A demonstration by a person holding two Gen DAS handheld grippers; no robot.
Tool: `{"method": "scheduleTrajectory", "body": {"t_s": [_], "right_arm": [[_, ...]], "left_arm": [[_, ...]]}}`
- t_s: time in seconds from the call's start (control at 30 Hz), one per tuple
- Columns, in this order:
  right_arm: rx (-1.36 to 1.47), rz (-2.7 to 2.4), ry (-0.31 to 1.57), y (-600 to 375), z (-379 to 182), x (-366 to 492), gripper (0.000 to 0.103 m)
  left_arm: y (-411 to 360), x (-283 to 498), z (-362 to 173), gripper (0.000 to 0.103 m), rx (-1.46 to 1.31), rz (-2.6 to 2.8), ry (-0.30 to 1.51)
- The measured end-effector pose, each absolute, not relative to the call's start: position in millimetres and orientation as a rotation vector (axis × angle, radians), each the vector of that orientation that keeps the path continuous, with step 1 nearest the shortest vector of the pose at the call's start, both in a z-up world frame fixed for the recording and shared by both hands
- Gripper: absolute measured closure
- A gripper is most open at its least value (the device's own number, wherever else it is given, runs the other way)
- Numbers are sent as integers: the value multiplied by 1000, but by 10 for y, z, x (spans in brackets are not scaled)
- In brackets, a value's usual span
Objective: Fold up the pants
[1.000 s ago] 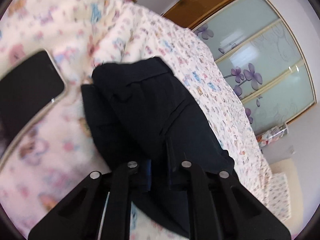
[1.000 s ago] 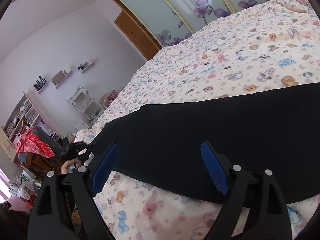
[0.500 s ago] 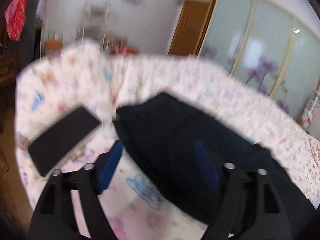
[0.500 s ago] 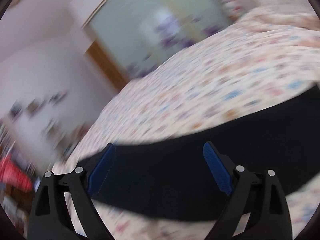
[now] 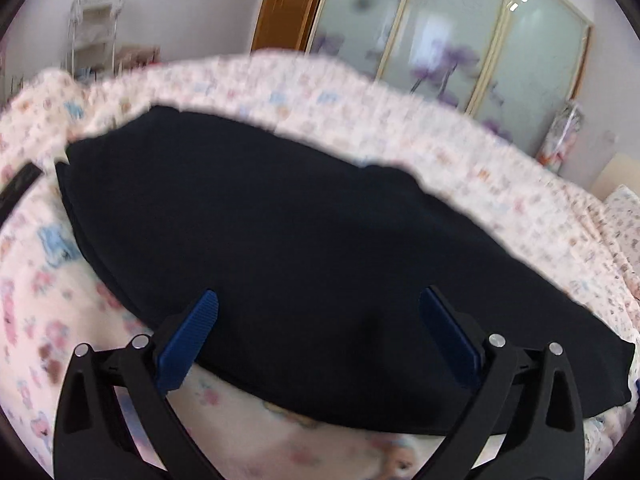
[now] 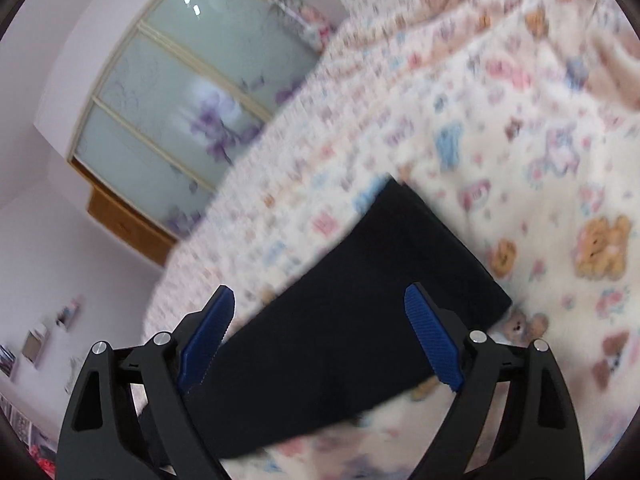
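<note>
Dark pants [image 5: 304, 248] laid flat, lengthwise along the printed bed cover [image 5: 400, 112], legs stacked, ready for a crosswise fold; left gripper [image 5: 318, 328] and right gripper [image 6: 320, 332] hovering above, fingers spread wide, gripping nothing

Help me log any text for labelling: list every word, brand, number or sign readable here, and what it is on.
None can be read. The dark pants show no tag or logo. The bedspread carries only cartoon animal prints, and the wardrobe doors only purple flowers. Both views are motion-blurred.
</note>
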State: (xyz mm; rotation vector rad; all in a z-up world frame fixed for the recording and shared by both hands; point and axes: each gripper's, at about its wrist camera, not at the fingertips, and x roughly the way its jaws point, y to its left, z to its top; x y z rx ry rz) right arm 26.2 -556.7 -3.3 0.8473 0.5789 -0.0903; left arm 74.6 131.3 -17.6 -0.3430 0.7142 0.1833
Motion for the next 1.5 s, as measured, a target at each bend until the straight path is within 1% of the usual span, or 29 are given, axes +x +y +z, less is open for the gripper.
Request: {"method": "scheduleTrajectory", "body": {"t_s": [0.07, 0.1, 0.2, 0.27, 0.33, 0.37, 0.4, 0.43, 0.47, 0.5, 0.57, 0.67, 0.7, 0.93, 1.1, 1.3, 1.4, 1.43, 1.5], "right_arm": [[823, -158, 701, -5632, -282, 409, 14], [828, -147, 725, -5648, -376, 463, 14], [808, -165, 702, -5609, -270, 407, 15], [845, -152, 632, -5604, -142, 269, 15], [907, -116, 550, -5636, -20, 62, 19], [919, -112, 548, -5653, -8, 15, 23], [922, -114, 563, -5667, -9, -12, 30], [926, -118, 595, -5698, -44, -10, 33], [934, -124, 633, -5720, -90, 1, 40], [957, -133, 679, -5750, -160, 12, 44], [995, -136, 728, -5782, -272, 8, 47], [1005, -144, 752, -5797, -316, -25, 51], [1001, -162, 756, -5816, -329, -22, 54], [932, -313, 795, -5825, -338, 61, 54], [933, -369, 817, -5870, -428, 146, 54], [1051, -361, 713, -6002, -505, 40, 54], [1063, -354, 681, -6007, -517, 59, 54], [1064, -350, 672, -6002, -514, 62, 56], [1080, -353, 643, -6016, -520, 14, 75]], "left_arm": [[1352, 769, -240, 2, -356, 191, 726], [1336, 772, -252, 2, -336, 201, 731], [1240, 808, -299, 2, -275, 227, 754], [1228, 811, -299, 2, -269, 228, 758], [1254, 810, -299, 2, -282, 220, 752], [1270, 786, -297, 2, -288, 217, 749], [1271, 780, -299, 2, -290, 215, 747], [1256, 776, -307, 2, -289, 216, 747], [1259, 775, -311, 2, -285, 218, 749], [1235, 778, -310, 2, -282, 220, 750], [1216, 783, -315, 2, -275, 225, 754], [1182, 805, -310, 2, -267, 230, 759], [1179, 809, -311, 2, -263, 233, 761], [1155, 812, -314, 2, -256, 236, 765], [1157, 811, -314, 2, -255, 236, 765], [1155, 810, -313, 2, -255, 235, 766], [1154, 809, -312, 2, -256, 234, 766], [1153, 811, -312, 2, -256, 234, 766], [1151, 811, -311, 2, -255, 234, 767]]}}
